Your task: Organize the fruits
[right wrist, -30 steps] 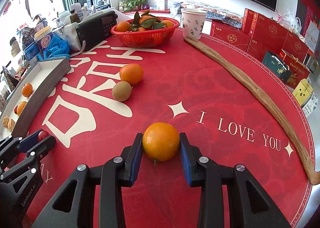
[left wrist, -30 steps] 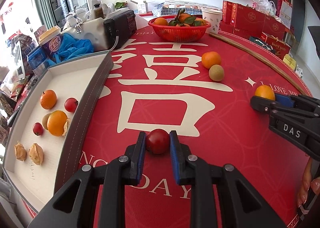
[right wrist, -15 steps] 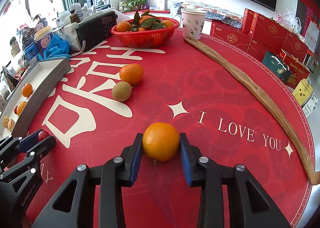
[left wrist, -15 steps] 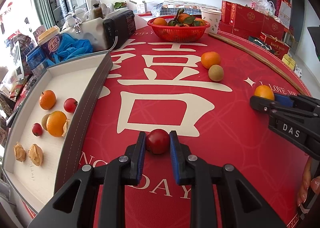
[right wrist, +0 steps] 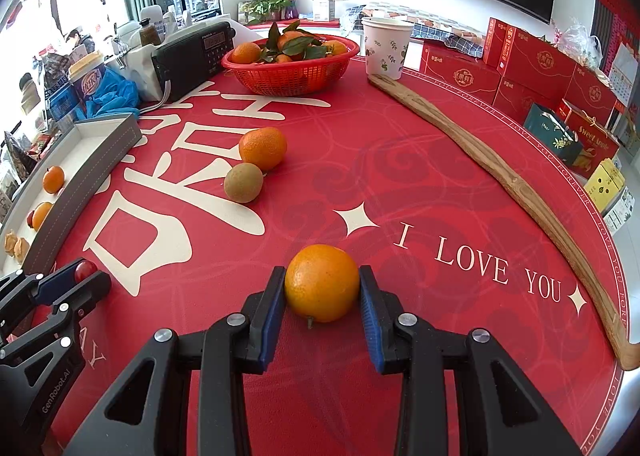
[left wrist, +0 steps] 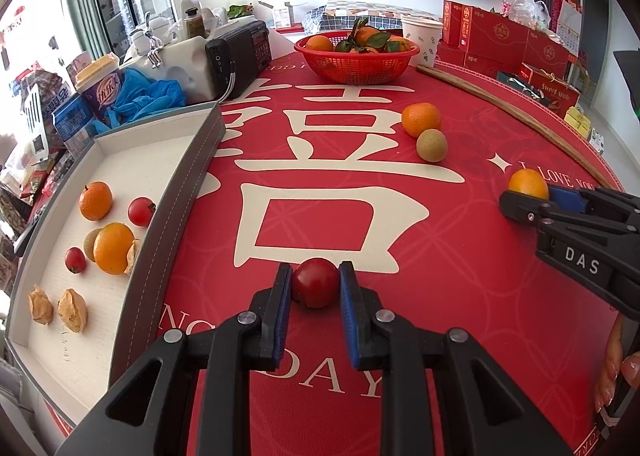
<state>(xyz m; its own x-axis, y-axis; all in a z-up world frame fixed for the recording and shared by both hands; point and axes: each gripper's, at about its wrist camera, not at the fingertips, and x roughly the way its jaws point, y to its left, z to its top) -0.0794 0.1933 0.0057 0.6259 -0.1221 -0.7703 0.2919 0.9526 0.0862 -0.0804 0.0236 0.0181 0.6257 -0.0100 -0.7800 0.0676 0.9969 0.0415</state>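
Looking into the grey tray (left wrist: 188,192) at my left, I count a mandarin (left wrist: 95,201), two small tomatoes (left wrist: 141,211), an orange (left wrist: 113,243) with a greenish fruit tucked behind it, and two walnuts (left wrist: 72,309) on its pale lining. At the far edge of the red tablecloth (left wrist: 460,276) sits the red basket (left wrist: 356,63), filled with leafy oranges. A paper cup (right wrist: 386,47) stands just beside it; I cannot see inside.

My left gripper (left wrist: 315,288) is clenched on a red tomato (left wrist: 315,283), both blue pads pressed to its sides, the fruit resting on the cloth near the tray's wall. My right gripper (right wrist: 322,290) is clamped on a large orange (right wrist: 322,282), also down on the cloth beside the lettering. Between them and the basket, a loose mandarin (right wrist: 263,148) and a kiwi (right wrist: 243,182) lie touching.

Compared with a second ago, nothing has shifted: both grips are unchanged, and every fruit in the tray and basket lies where it did.
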